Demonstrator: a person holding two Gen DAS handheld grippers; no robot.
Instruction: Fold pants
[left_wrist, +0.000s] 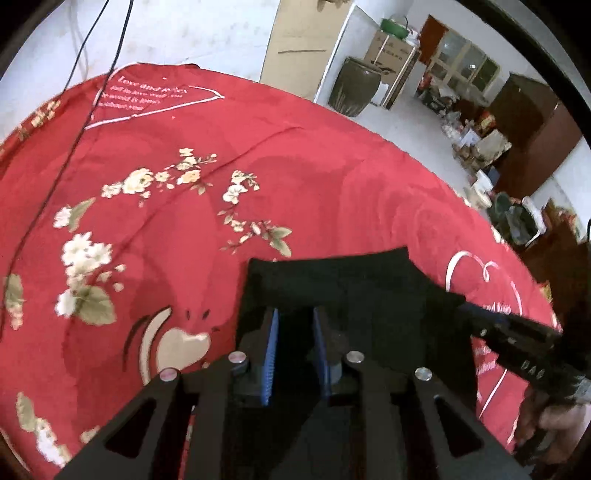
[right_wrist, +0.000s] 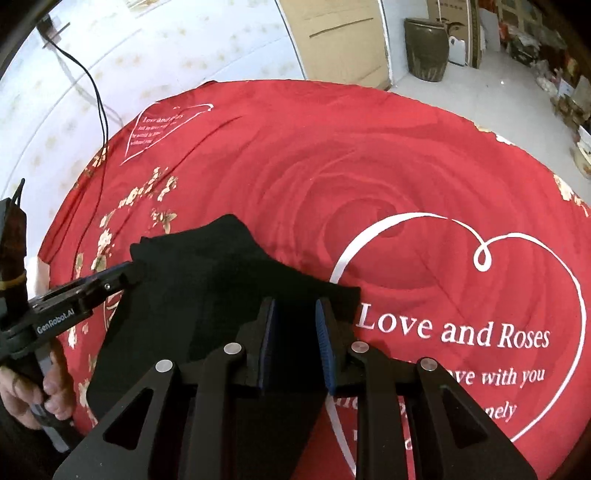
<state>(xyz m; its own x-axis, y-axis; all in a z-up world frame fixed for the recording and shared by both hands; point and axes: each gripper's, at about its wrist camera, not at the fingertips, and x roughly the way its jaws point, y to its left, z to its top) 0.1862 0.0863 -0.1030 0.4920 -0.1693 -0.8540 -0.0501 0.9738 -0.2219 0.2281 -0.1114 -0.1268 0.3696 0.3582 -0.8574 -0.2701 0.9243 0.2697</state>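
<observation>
The folded black fabric pants are lying on the red rose-printed cloth-covered surface. The left hand-held gripper and right hand-held gripper are hovering over them, jaws parted, gripping nothing.

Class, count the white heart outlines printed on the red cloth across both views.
2. One small heart sits at the far left corner; one large heart lies near right, beside the black pants. Others may be hidden.

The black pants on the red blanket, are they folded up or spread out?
Folded. The pants lie as a short, compact black block on the blanket, with no long legs stretching out. How many layers, I cannot tell.
</observation>
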